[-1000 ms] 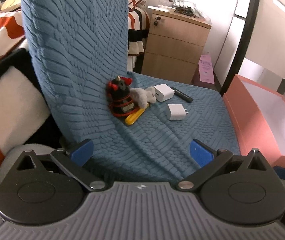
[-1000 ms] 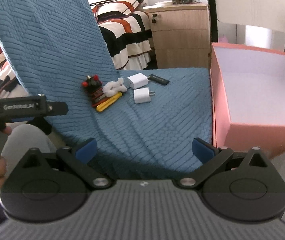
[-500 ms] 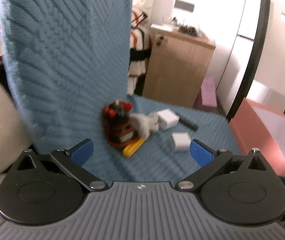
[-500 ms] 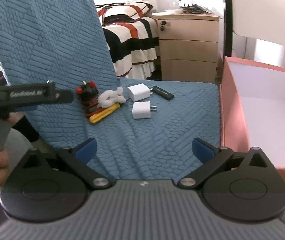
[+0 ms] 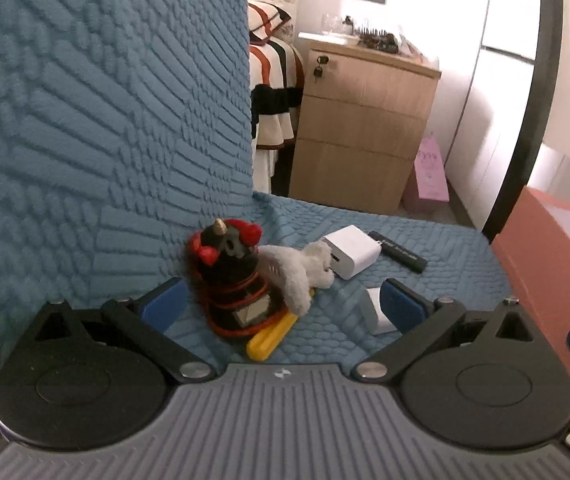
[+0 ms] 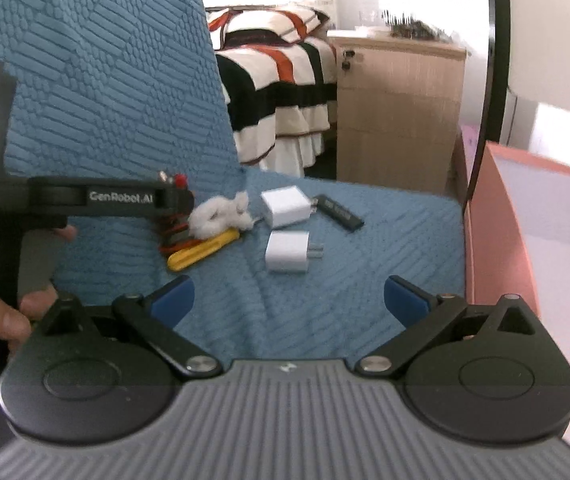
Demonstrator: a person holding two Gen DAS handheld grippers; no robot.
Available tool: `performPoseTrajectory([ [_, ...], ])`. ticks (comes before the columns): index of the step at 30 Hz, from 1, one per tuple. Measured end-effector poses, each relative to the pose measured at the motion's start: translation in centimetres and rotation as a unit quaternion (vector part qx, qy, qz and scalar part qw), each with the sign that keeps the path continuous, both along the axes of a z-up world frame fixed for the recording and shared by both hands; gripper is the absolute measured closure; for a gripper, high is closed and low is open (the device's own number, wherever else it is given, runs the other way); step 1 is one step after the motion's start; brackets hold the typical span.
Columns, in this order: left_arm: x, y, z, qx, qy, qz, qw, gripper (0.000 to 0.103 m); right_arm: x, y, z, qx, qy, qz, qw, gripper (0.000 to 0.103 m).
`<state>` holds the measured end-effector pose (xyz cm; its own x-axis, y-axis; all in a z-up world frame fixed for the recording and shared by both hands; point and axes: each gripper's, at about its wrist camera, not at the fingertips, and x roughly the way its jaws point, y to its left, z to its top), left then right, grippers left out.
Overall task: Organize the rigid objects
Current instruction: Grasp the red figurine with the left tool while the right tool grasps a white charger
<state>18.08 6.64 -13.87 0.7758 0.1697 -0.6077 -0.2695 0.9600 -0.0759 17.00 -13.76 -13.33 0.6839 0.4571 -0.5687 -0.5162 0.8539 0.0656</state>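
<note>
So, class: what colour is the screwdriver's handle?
Yellow; the screwdriver shows best in the right wrist view.

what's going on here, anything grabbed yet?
Nothing grabbed yet. The left hand-held gripper is open and closing in on the black-and-red figurine at the back of the blue chair seat. The right hand-held gripper hovers open, short of the two white chargers. The pink box beside the seat looks empty as far as visible.

Bright, overexposed daylight behind; soft blur, fisheye bending at edges.
</note>
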Motion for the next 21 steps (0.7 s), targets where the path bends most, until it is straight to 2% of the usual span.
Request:
performPoseTrajectory([
  [2, 0.8, 0.2, -0.2, 0.009, 0.01, 0.002, 0.9999, 0.0, 0.8, 0.5, -0.2, -0.001, 0.008, 0.013, 1.0, 0.003],
  [5, 1.7, 0.8, -0.6, 0.007, 0.019, 0.006, 0.9998, 0.0, 2.0, 1.1, -0.7, 0.003, 0.022, 0.03, 0.999, 0.016],
  [6, 1.9, 1.0, -0.7, 0.005, 0.02, 0.004, 0.9998, 0.0, 2.3, 1.4, -0.9, 0.0, 0.024, 0.034, 0.999, 0.025],
  [7, 2.2, 1.2, -0.8, 0.003, 0.019, 0.0, 0.9998, 0.0, 2.6, 1.8, -1.2, -0.005, 0.024, 0.036, 0.999, 0.029],
  [8, 2.3, 1.4, -0.8, 0.001, 0.018, -0.003, 0.9998, 0.0, 3.0, 2.0, -1.5, -0.007, 0.027, 0.038, 0.999, 0.03],
  [10, 2.8, 1.8, -1.1, -0.006, 0.015, 0.0, 0.9999, 0.0, 3.8, 2.5, -2.1, -0.007, 0.04, 0.044, 0.998, 0.038],
  [13, 3.5, 3.0, -1.9, -0.025, 0.017, 0.02, 0.9994, 0.001, 5.0, 3.3, -3.1, -0.014, 0.044, 0.052, 0.998, 0.045],
  [21, 6.0, 3.9, -3.1, -0.004, 0.033, 0.037, 0.9987, 0.004, 7.0, 5.2, -4.5, -0.043, 0.019, 0.06, 0.997, 0.046],
])
